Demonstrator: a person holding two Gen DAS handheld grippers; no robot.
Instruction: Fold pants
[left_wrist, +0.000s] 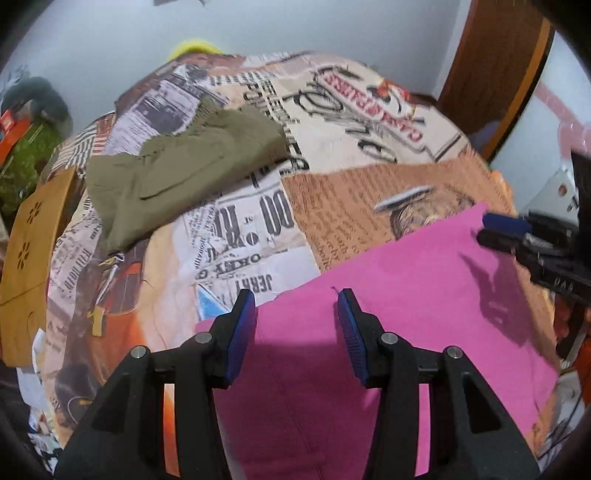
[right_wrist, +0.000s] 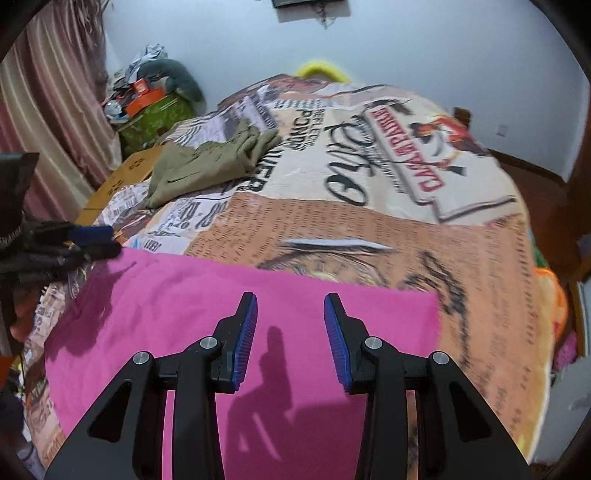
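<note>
Two wrist views over a bed covered by a newspaper-print bedspread (left_wrist: 258, 221). In the left wrist view, the left gripper (left_wrist: 296, 325) occupied the lower centre of the frame, its jaws standing apart with nothing between the blue pads (left_wrist: 240, 339); the pads pressed on no cloth. Beneath it, filling the lower centre and lower right, lay the pink pants (left_wrist: 406, 295), spread flat on the bedspread with a straight upper edge running up toward the right. The right gripper (left_wrist: 495, 229) entered from the right edge of this frame, its tips at the upper right corner of the pink pants; whether they touched the cloth could not be told.

In the right wrist view, the right gripper (right_wrist: 290, 325) stood at lower centre, jaws apart and empty, above the pink pants (right_wrist: 184, 295), which filled the lower half of the frame. The left gripper (right_wrist: 92, 240) appeared at the left edge, beside the upper left corner of the pants. An olive garment (right_wrist: 207, 166) lay crumpled at upper left, well apart from the pink pants. A curtain (right_wrist: 48, 110) hung at the far left.
</note>
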